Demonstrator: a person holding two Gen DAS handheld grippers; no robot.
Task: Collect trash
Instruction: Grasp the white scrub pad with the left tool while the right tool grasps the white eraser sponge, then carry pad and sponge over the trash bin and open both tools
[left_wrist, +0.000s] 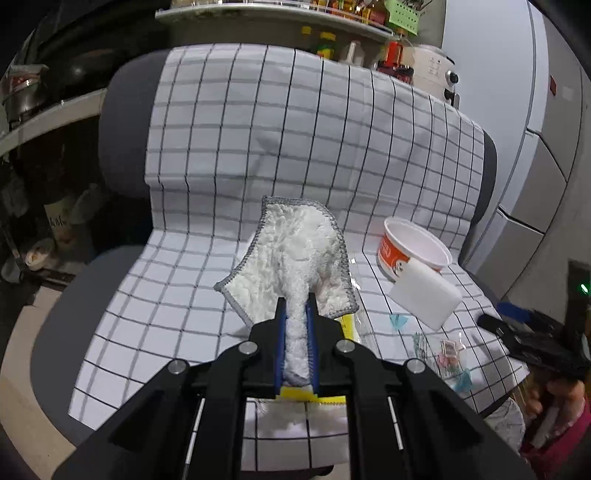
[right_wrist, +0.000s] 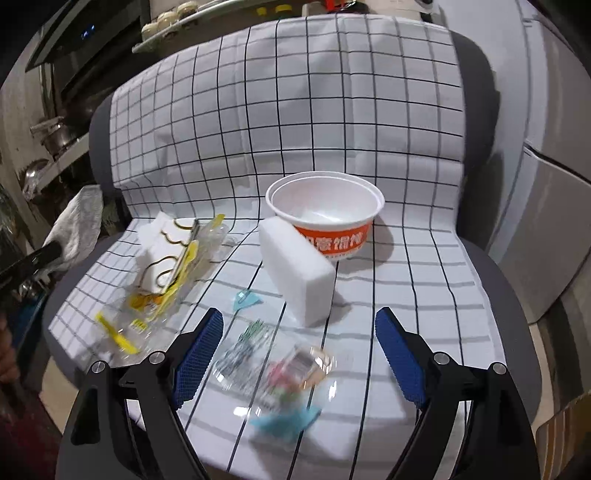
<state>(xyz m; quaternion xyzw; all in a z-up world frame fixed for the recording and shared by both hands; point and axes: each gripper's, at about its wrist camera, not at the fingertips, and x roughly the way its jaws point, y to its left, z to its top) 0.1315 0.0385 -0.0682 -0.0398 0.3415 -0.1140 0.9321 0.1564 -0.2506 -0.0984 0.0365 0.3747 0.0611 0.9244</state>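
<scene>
Crinkled clear wrappers (right_wrist: 280, 373) lie nearest, between the wide-open right tongs (right_wrist: 299, 343); close squarely and gather both. Left tongs (left_wrist: 295, 325) clamp a white cloth (left_wrist: 295, 254); bowl (right_wrist: 327, 218) waits farther back.

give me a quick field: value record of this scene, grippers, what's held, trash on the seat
surface: checked cloth draped over a grey chair
left hand-held gripper: shut on white rag
right hand-held gripper: open, holds nothing, above clear wrappers
bowl: orange and white, upright, looks empty
white sponge block: in front of the bowl, appears to touch it
yellow-printed wrappers: left part of seat
</scene>
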